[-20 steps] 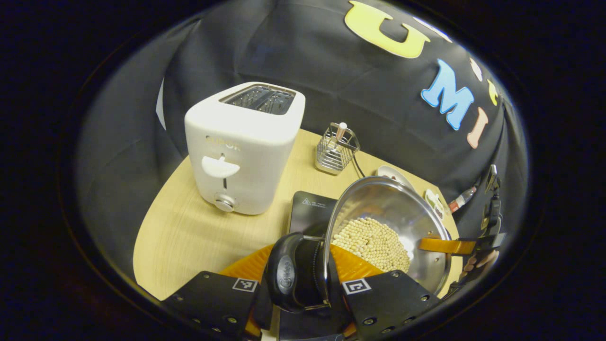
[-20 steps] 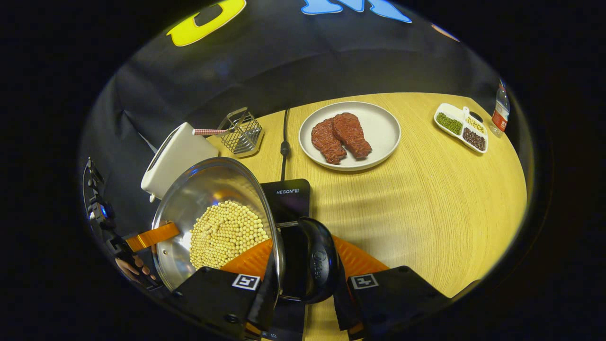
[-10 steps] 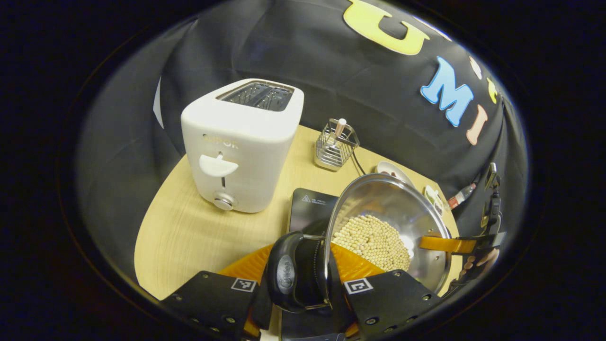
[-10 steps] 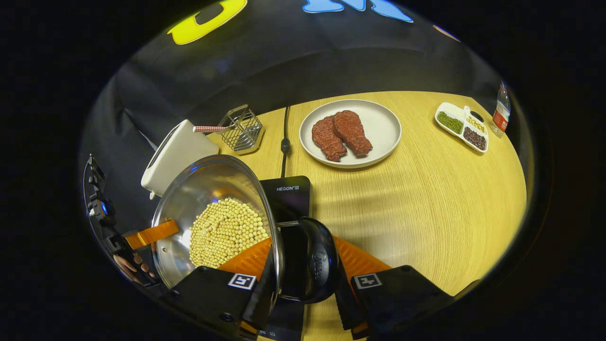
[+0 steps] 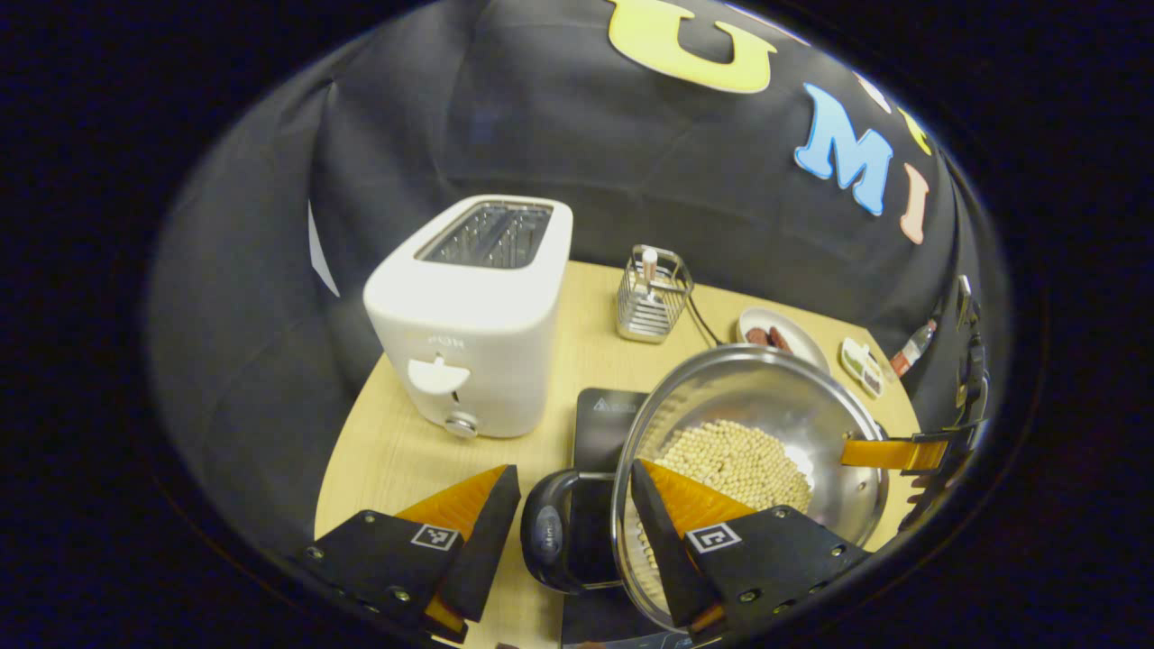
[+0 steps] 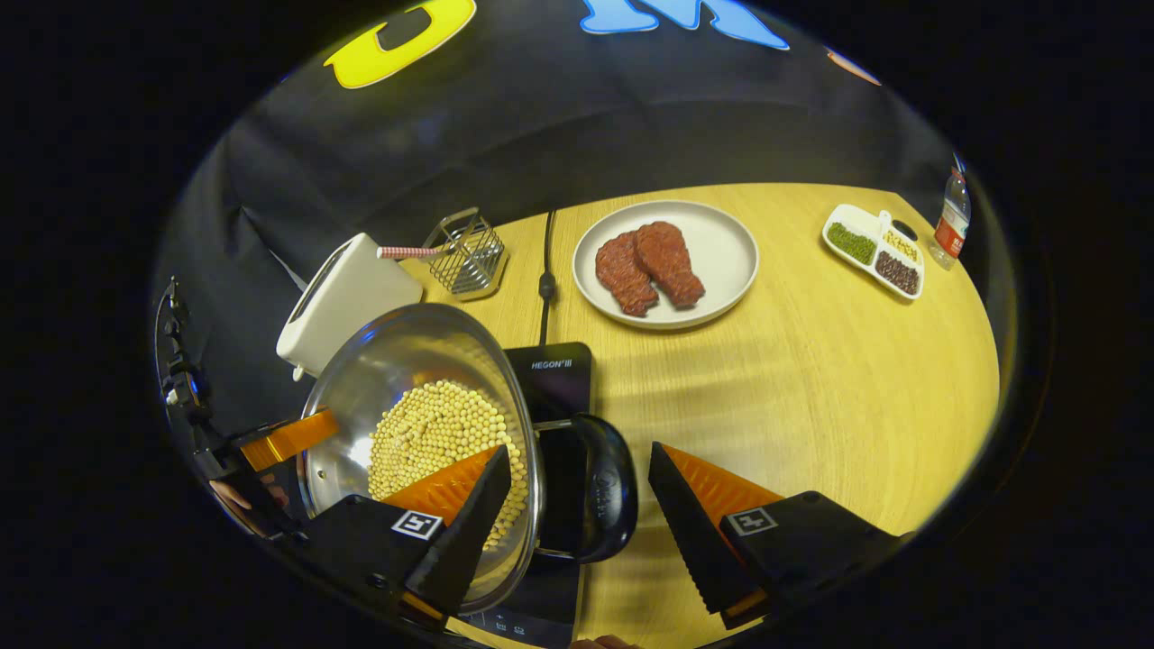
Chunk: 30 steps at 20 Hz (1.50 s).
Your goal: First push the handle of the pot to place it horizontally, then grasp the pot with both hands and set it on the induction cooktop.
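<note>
A steel pot [image 5: 748,388] holding pale beans sits on the black induction cooktop [image 5: 604,413]. My left gripper [image 5: 568,491] is open, its fingers standing either side of the pot's black left handle [image 5: 548,536], one finger over the rim. In the right gripper view the same pot [image 6: 388,370] rests on the cooktop [image 6: 561,383]. My right gripper [image 6: 579,458] is open astride the other black handle [image 6: 602,494], touching nothing. Each view shows the opposite gripper's finger at the pot's far rim.
A white toaster [image 5: 478,315] stands left of the cooktop, with a wire basket [image 5: 654,293] behind. On the wooden table [image 6: 811,379] are a plate of meat [image 6: 721,270], a divided dish [image 6: 873,248] and a bottle [image 6: 947,225]. A cable [image 6: 544,270] runs back from the cooktop.
Both grippers were shut on the pot's handles and have opened and drawn back a little. The pot has come level on the cooktop.
</note>
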Each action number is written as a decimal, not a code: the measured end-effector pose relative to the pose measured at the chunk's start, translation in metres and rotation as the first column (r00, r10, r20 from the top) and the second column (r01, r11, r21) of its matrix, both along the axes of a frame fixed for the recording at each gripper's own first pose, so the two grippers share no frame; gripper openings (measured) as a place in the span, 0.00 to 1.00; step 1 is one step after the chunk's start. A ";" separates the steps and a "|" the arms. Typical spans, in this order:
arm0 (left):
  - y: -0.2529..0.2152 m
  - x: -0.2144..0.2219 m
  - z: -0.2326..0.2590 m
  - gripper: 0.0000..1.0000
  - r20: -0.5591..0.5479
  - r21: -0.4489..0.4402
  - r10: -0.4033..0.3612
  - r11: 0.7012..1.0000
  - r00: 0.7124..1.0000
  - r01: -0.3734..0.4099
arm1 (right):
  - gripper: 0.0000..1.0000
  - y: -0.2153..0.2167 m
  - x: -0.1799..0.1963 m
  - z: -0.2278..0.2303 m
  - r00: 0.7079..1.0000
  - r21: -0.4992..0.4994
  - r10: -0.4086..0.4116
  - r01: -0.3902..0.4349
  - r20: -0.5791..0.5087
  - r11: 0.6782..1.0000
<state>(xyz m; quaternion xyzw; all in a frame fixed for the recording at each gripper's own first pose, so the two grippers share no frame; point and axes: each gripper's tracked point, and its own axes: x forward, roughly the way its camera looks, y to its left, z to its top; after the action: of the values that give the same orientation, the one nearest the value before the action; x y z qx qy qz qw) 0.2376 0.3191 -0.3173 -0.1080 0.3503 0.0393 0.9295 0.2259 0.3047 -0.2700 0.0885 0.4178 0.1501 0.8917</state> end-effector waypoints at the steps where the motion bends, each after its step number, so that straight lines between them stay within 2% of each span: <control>1: 0.004 -0.001 0.009 0.76 0.015 0.012 0.009 1.000 1.000 -0.010 | 0.98 -0.006 0.001 0.005 1.000 -0.007 -0.008 0.008 0.013 1.000; 2: 0.007 -0.003 0.016 0.72 0.025 0.028 0.015 0.999 1.000 -0.016 | 0.98 -0.008 -0.001 0.010 1.000 -0.003 -0.007 0.007 0.020 1.000; 4: 0.009 -0.006 0.034 0.76 0.054 0.062 0.017 0.998 0.998 -0.021 | 0.98 -0.016 -0.007 0.021 0.999 -0.009 -0.014 0.015 0.042 1.000; 5: 0.007 -0.009 0.044 0.72 0.067 0.075 0.015 0.997 0.998 -0.021 | 0.98 -0.021 -0.009 0.028 0.998 -0.017 -0.019 0.020 0.060 1.000; 6: 0.005 -0.011 0.056 0.76 0.086 0.088 0.014 0.996 0.996 -0.022 | 0.98 -0.026 -0.010 0.035 0.997 -0.021 -0.023 0.025 0.078 0.999; 8: 0.000 -0.017 0.081 0.76 0.136 0.107 0.020 0.994 0.990 -0.035 | 0.98 -0.035 -0.013 0.052 0.992 -0.019 -0.041 0.043 0.123 0.999; 10: -0.008 -0.022 0.113 0.76 0.216 0.120 0.029 0.991 0.976 -0.056 | 0.98 -0.050 -0.016 0.072 0.982 -0.025 -0.060 0.066 0.180 0.998; 14: -0.038 -0.038 0.162 0.76 0.323 0.139 0.014 0.988 0.946 -0.062 | 0.98 -0.091 -0.029 0.111 0.951 -0.102 -0.084 0.119 0.296 0.988; 19: -0.077 -0.058 0.212 0.76 0.422 0.199 -0.009 0.977 0.906 -0.083 | 0.98 -0.137 -0.052 0.159 0.888 -0.102 -0.128 0.192 0.441 0.976; 23: -0.111 -0.084 0.252 0.72 0.517 0.179 -0.009 0.979 0.856 -0.098 | 0.98 -0.169 -0.071 0.186 0.838 -0.069 -0.185 0.255 0.513 0.964; 25: -0.127 -0.095 0.262 0.72 0.536 0.142 0.003 0.985 0.844 -0.094 | 0.98 -0.182 -0.083 0.196 0.816 -0.054 -0.209 0.281 0.539 0.958; 26: -0.135 -0.100 0.266 0.73 0.548 0.120 0.013 0.988 0.837 -0.095 | 0.98 -0.190 -0.090 0.205 0.798 -0.043 -0.221 0.295 0.560 0.955; 28: -0.144 -0.110 0.281 0.82 0.589 0.099 0.026 0.990 0.808 -0.104 | 0.98 -0.206 -0.102 0.224 0.741 -0.025 -0.241 0.328 0.627 0.944; 30: -0.153 -0.125 0.296 0.85 0.623 0.116 0.017 0.987 0.782 -0.114 | 0.98 -0.224 -0.119 0.238 0.693 -0.017 -0.256 0.361 0.675 0.932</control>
<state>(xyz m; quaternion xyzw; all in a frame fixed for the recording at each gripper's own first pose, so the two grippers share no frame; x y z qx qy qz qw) 0.1124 0.1661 -0.0212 -0.0580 0.0181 0.0596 0.9964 0.1071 0.0811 -0.0324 0.0320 0.0635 -0.0120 0.9974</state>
